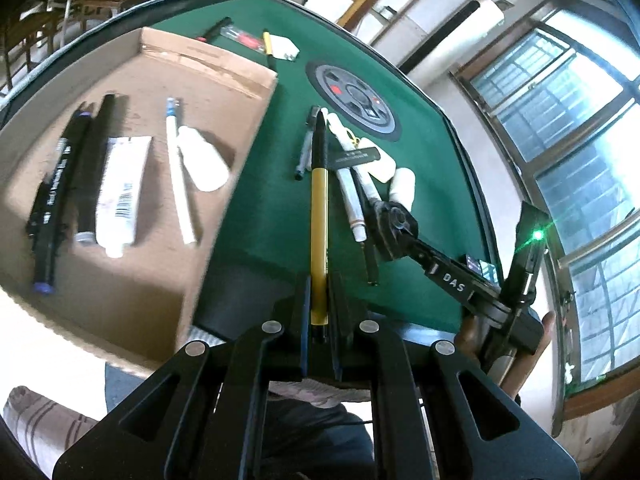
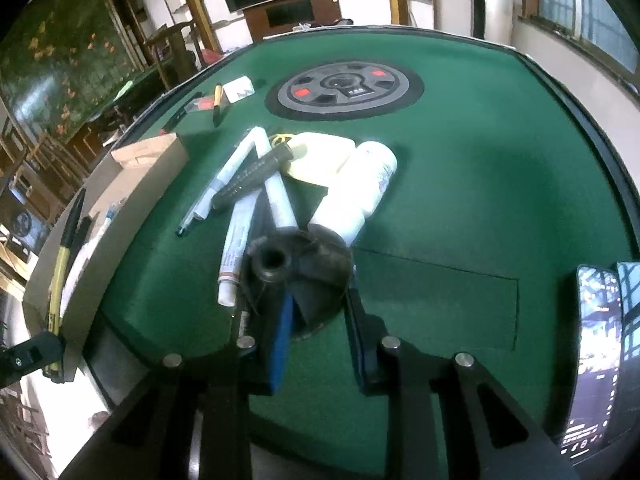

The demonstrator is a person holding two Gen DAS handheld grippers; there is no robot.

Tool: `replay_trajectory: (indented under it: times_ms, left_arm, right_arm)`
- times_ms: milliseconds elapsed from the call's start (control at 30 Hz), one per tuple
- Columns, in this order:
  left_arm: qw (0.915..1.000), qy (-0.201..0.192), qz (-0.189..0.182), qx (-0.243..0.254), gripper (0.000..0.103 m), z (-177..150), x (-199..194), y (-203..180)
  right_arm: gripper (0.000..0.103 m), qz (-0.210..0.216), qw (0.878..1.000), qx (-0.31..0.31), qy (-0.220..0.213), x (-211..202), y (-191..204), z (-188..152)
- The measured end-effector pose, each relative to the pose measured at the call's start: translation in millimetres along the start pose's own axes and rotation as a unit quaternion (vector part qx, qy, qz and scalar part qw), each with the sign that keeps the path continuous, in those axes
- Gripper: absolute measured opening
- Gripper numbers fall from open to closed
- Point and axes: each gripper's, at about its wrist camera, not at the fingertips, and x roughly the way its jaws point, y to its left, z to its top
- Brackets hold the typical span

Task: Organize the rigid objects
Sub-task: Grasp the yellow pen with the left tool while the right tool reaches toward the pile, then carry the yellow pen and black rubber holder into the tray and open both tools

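Left gripper (image 1: 319,312): its two fingers are pressed tight on the yellow pen (image 1: 319,216), which sticks straight out in front, over the near edge of the table

Right gripper (image 2: 318,320): its fingers stand apart, one on each side of the black funnel (image 2: 298,268); I cannot tell if they touch it

Black funnel: it sits on the green table (image 2: 480,168) near the near edge, at the front of the pile

Pile: a white bottle (image 2: 356,192), white tubes (image 2: 236,240), a white marker (image 2: 230,172) and a dark pen (image 2: 248,178) lie crossed over each other in the middle of the table, touching

Cardboard box (image 1: 132,280): it sits at the left edge of the table; inside lie two black markers (image 1: 52,200), a white tube with a barcode (image 1: 120,192), a thin white pen (image 1: 178,168) and a small white bottle (image 1: 204,160), side by side

Round grey plate (image 2: 346,90): it is set in the table past the pile

Far left corner: a small white box (image 2: 239,89) and another yellow pen (image 2: 218,100) lie close together

Phone (image 2: 596,352): it lies at the right near corner
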Motion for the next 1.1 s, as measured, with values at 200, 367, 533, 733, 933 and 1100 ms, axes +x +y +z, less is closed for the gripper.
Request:
replay_trajectory:
  times_ms: [200, 367, 533, 733, 933, 1100]
  left_arm:
    - [0.9999, -0.011, -0.002, -0.011, 0.007, 4, -9, 11]
    - [0.9999, -0.009, -0.002, -0.013, 0.007, 6, -8, 15]
    - [0.9998, -0.008, -0.002, -0.016, 0.007, 9, -8, 18]
    - [0.9995, -0.011, 0.0, -0.03, 0.007, 16, -11, 29]
    - [0.998, -0.025, 0.02, -0.055, 0.007, 31, -23, 52]
    - [0.9956, -0.031, 0.053, -0.07, 0.007, 56, -27, 73]
  right_arm:
    - [0.002, 0.019, 1.0, -0.003, 0.0, -2, 7, 2]
    - [0.003, 0.043, 0.999, 0.01, 0.008, 3, 6, 4]
    - [0.007, 0.051, 0.998, 0.001, 0.023, 9, 8, 8]
    - [0.0, 0.047, 0.998, 0.0, 0.035, 14, 7, 12]
    - [0.0, 0.037, 0.999, 0.023, 0.004, -4, 7, 11]
    - [0.0, 0.076, 0.996, 0.018, -0.034, -29, 31, 24]
